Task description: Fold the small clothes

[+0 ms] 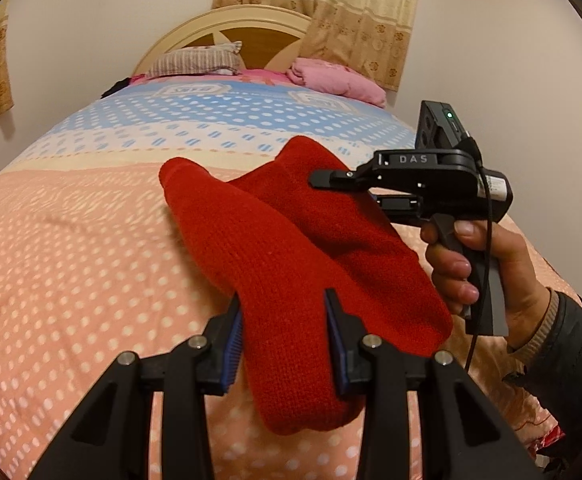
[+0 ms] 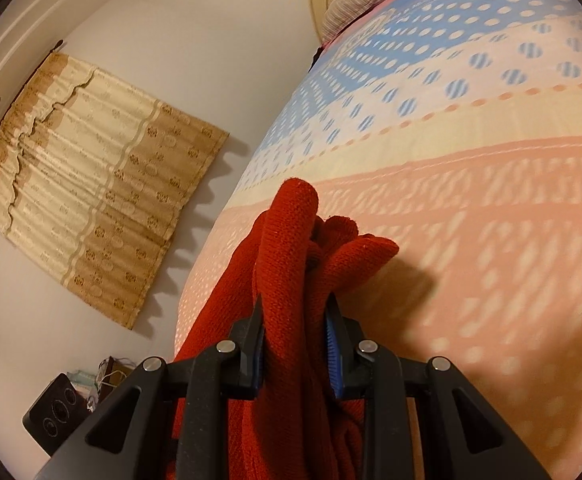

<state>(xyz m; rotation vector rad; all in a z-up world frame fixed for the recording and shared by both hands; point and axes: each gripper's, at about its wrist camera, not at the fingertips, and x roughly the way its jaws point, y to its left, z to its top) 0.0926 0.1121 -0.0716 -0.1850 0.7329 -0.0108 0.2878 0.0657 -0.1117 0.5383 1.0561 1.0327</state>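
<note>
Left wrist view shows the left hand-held gripper [image 1: 283, 336] at bottom centre clamped on a red knitted garment [image 1: 291, 248], which hangs above the dotted bedspread [image 1: 91, 240]. At right, a hand [image 1: 487, 276] holds the right hand-held gripper [image 1: 323, 186], also clamped on the garment. Pillows [image 1: 195, 60] lie at the headboard [image 1: 251, 28], upper centre.

Past our right jaws the bedspread [image 2: 491, 240] smears into blur; below them the red knit [image 2: 291, 360] runs offscreen.
</note>
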